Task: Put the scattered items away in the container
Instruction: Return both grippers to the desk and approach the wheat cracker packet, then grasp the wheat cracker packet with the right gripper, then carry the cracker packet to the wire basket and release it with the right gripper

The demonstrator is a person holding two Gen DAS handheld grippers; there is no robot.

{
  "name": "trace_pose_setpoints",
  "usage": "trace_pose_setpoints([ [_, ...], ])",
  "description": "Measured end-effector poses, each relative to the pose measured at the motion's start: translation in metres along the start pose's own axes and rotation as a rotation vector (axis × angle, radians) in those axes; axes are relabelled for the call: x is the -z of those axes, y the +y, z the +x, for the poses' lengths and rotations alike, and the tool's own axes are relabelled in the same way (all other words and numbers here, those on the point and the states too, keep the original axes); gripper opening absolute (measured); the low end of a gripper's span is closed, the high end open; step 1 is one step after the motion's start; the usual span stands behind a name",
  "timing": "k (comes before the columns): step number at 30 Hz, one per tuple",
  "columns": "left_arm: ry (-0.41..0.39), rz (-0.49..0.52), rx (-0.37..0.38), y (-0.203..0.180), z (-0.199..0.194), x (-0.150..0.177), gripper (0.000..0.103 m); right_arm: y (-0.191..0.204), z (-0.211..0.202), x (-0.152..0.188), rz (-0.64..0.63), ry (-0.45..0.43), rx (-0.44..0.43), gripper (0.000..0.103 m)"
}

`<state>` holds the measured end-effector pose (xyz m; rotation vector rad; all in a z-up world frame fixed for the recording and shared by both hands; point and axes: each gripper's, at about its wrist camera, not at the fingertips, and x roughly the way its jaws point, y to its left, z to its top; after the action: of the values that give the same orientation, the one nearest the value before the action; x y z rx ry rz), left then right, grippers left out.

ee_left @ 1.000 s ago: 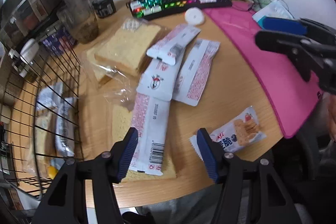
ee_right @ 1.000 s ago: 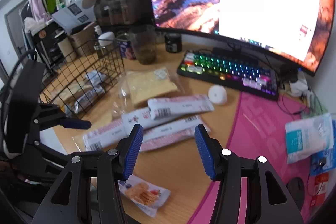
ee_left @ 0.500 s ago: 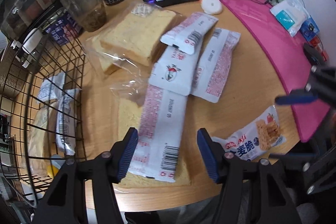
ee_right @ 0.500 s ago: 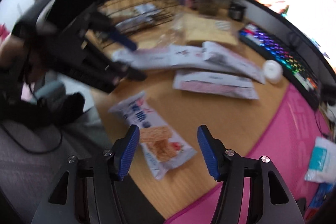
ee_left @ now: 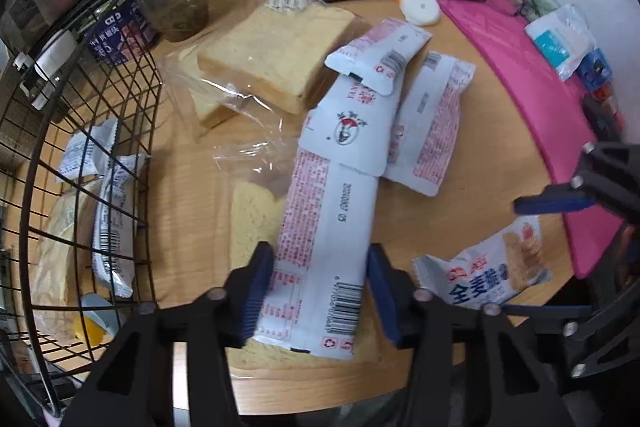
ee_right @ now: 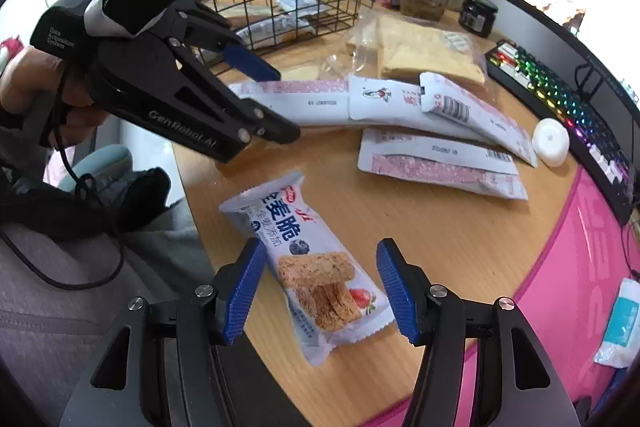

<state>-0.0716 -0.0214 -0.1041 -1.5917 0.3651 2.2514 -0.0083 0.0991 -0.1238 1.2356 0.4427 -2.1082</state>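
Jaws: both apart; your left gripper [ee_left: 318, 291] now straddles the long packet [ee_left: 324, 247], your right gripper [ee_right: 320, 287] the cracker pack [ee_right: 316, 275].
Meaning: you can close on both now.

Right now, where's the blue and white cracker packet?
In the right wrist view the cracker packet lies between the open right gripper fingers, at the near desk edge, beside the pink mat.

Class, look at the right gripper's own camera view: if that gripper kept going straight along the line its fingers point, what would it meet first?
Most likely the cereal bar packet: it lies on the wooden desk directly between the open fingers of the right gripper. Depth is hard to judge through the fisheye.
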Motion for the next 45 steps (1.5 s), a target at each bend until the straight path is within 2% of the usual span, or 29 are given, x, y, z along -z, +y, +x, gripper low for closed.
trace_pose_setpoints([
  [5, -0.006, -0.014, 0.037, 0.003, -0.003, 0.0, 0.048, 0.004, 0.013, -0.003, -0.039, 0.027, 0.0, 0.059],
  [10, -0.012, -0.012, 0.042, 0.003, -0.005, -0.001, 0.048, 0.006, 0.021, -0.002, -0.053, 0.018, -0.022, 0.058],
  [12, -0.022, -0.013, 0.046, 0.003, -0.008, -0.004, 0.048, 0.009, 0.024, -0.001, -0.071, 0.028, -0.011, 0.045],
  [15, -0.035, -0.011, 0.051, 0.004, -0.013, -0.005, 0.048, 0.009, 0.019, 0.001, -0.08, 0.022, -0.016, 0.037],
  [26, -0.078, -0.012, 0.055, 0.006, -0.03, -0.007, 0.047, 0.0, -0.006, -0.006, -0.031, -0.031, 0.039, 0.037],
  [29, -0.049, 0.002, 0.046, 0.003, -0.021, -0.006, 0.047, -0.002, -0.01, -0.009, -0.017, -0.035, 0.05, 0.037],
  [33, 0.003, 0.01, 0.016, 0.0, -0.001, -0.003, 0.054, 0.0, -0.008, -0.009, -0.021, -0.025, 0.057, 0.037],
  [36, -0.005, 0.015, -0.017, 0.0, 0.003, -0.005, 0.067, 0.002, -0.005, -0.007, -0.018, -0.018, 0.05, 0.037],
  [39, -0.008, 0.032, -0.038, -0.002, 0.009, -0.009, 0.069, 0.0, -0.002, -0.006, -0.008, -0.016, 0.042, 0.037],
  [41, -0.014, 0.028, -0.037, -0.001, 0.011, -0.01, 0.068, -0.002, -0.001, -0.005, -0.003, -0.013, 0.041, 0.037],
  [42, -0.016, 0.026, -0.035, -0.001, 0.011, -0.011, 0.063, -0.003, -0.001, -0.004, 0.002, -0.012, 0.044, 0.037],
  [43, -0.02, 0.025, -0.021, -0.001, 0.01, -0.011, 0.053, -0.005, 0.0, -0.004, 0.008, -0.013, 0.043, 0.037],
  [45, -0.03, 0.021, -0.001, -0.001, 0.007, -0.012, 0.047, -0.008, 0.0, -0.005, 0.016, -0.014, 0.043, 0.037],
])
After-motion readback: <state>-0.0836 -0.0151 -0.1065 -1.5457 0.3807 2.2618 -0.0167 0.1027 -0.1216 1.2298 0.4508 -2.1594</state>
